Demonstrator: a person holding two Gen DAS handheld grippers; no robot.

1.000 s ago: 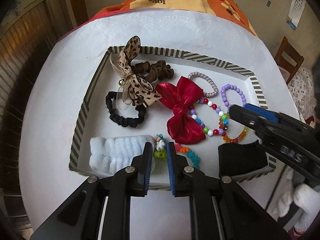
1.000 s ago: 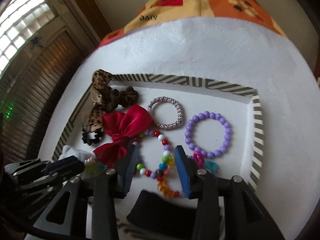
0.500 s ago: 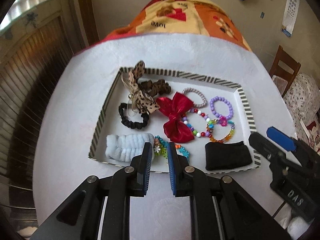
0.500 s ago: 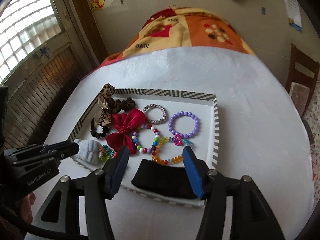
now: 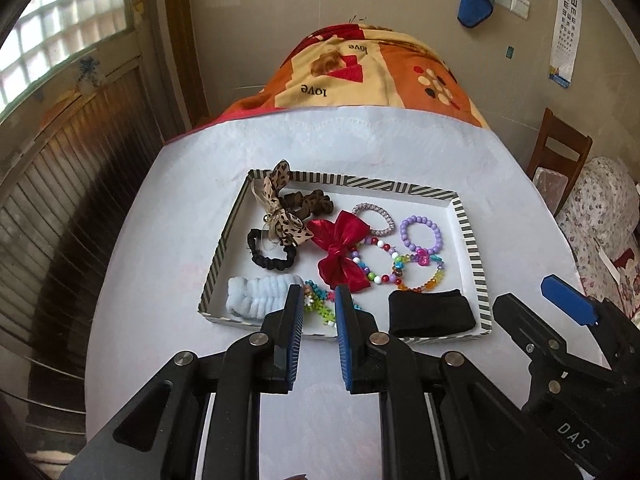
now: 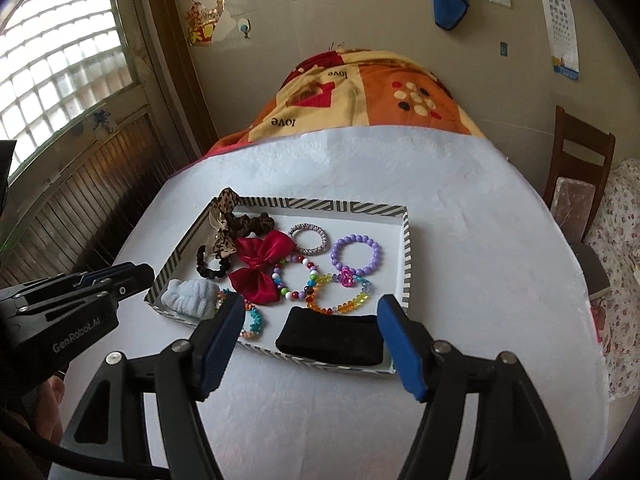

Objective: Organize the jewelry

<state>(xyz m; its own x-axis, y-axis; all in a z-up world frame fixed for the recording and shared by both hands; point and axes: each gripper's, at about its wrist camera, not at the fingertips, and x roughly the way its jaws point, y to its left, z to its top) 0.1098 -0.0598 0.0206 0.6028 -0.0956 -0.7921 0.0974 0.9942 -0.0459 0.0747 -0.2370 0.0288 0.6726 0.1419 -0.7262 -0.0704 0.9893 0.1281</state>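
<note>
White cloth covers the table [image 6: 460, 260], on which a striped tray [image 6: 406, 256] is set. Nearest, the left gripper [image 5: 318, 304] is held with fingers slightly parted on nothing, the right gripper [image 6: 310, 316] with fingers spread wide and empty, both short of the tray. Along the near edge a black band [image 6: 330, 334] and a pale blue scrunchie [image 5: 256, 294] are laid; farther in, a red bow [image 5: 340, 256], beaded bracelets [image 6: 356, 256] and a leopard bow [image 5: 280, 216] are seen. Everything visible is gathered inside, so the task is judged nearly complete.
</note>
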